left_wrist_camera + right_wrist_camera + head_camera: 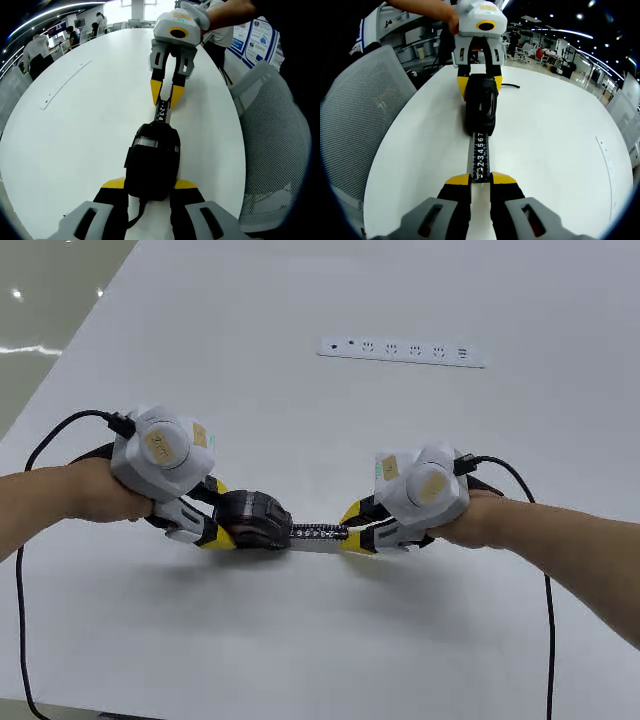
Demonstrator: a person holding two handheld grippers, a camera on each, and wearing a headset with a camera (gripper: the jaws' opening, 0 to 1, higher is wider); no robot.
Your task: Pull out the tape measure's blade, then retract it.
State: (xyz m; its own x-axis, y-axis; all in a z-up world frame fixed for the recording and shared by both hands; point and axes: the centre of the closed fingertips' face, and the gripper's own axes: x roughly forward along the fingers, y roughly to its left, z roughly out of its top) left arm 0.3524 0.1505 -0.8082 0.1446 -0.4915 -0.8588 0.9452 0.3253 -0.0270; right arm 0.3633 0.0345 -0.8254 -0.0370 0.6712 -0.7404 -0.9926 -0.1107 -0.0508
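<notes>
Fingers of left gripper (150,183) closed on the black tape measure (152,160) case, which lies on the white worktop (300,640). Right gripper (480,178) fingers pinch the blade (480,155) tip. Short length of blade out; numerals 2–7 readable. Tan stickers (160,445) on the grippers illegible.

White table (300,300) bearing a white power strip (402,350); glossy pale floor (45,310) at left; grey mesh chair (365,95) beside the table; ceiling light strips (570,32) overhead.
</notes>
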